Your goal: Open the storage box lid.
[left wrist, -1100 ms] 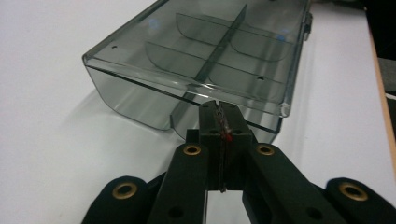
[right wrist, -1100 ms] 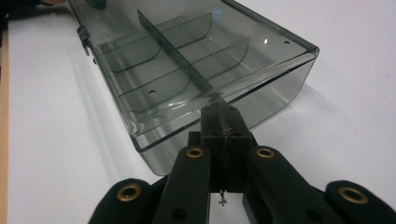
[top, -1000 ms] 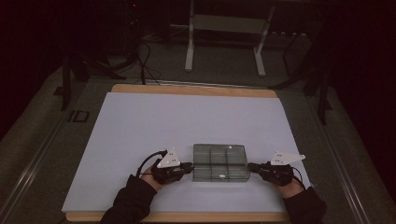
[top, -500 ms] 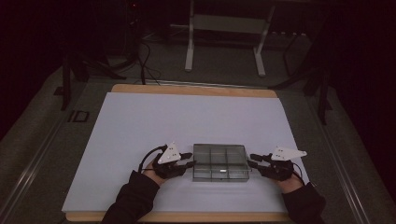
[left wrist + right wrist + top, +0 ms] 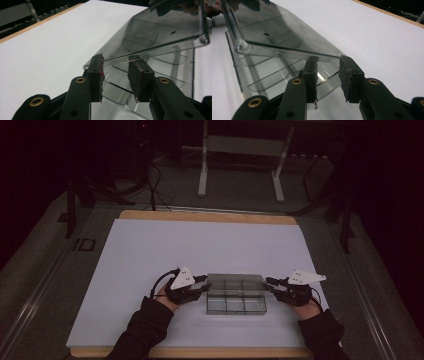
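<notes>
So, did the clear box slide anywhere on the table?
No. The clear box sits just as near the table's wooden front edge as before.

bench (image 5: 150,250): white top, a bare wooden strip showing along its far edge and its near edge
floor (image 5: 45,285): grey carpet all round the bench
metal frame (image 5: 240,160): pale, two upright legs with a crossbar, beyond the far edge, near the middle
cables (image 5: 155,185): dark, on the floor past the far left corner
dark stand (image 5: 75,205): left of the far left corner
dark legs (image 5: 345,205): off the far right corner
</notes>
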The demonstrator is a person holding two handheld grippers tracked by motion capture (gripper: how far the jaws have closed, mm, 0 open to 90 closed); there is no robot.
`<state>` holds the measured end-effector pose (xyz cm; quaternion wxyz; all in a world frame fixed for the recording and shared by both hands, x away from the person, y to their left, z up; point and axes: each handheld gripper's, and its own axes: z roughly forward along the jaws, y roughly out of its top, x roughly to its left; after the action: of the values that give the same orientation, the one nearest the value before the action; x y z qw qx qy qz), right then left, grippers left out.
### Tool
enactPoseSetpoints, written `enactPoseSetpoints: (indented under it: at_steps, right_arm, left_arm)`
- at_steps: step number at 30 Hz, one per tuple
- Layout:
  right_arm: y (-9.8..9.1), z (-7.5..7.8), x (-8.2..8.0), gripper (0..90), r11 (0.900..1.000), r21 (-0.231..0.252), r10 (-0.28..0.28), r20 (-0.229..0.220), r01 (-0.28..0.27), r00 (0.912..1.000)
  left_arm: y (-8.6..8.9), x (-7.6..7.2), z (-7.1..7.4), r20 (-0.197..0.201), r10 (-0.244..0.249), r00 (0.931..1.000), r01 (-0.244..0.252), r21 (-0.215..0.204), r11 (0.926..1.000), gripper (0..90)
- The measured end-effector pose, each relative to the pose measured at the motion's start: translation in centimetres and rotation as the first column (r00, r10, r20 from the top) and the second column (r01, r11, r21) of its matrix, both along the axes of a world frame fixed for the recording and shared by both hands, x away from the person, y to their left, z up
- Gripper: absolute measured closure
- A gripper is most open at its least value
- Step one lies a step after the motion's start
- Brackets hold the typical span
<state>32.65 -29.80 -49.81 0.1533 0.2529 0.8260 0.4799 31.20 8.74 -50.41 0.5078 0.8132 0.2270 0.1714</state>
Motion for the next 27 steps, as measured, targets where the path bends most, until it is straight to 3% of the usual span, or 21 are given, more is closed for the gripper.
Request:
enactPoseSetpoints:
  at_steps: [8, 17, 27]
  right_arm:
    - [0.5, 0.5, 0.8, 74.8, 0.9999, 0.004, -0.016, 0.014, 0.015, 0.9998]
    - [0.8, 1.0, 1.6, 81.2, 0.9972, 0.019, -0.073, 0.024, 0.073, 0.9970]
    - [1.3, 1.1, 2.3, 81.3, 0.9921, 0.035, -0.121, 0.027, 0.120, 0.9922]
  left_arm:
    - [-0.2, 0.8, 0.5, 0.019, 0.011, 0.9998, -0.011, -0.014, 0.9998, 74.9]
    - [-0.4, 1.8, 0.8, 0.038, 0.070, 0.9968, -0.069, -0.036, 0.9970, 82.1]
    - [-1.0, 2.6, 0.3, 0.041, 0.147, 0.9884, -0.143, -0.081, 0.9864, 82.2]
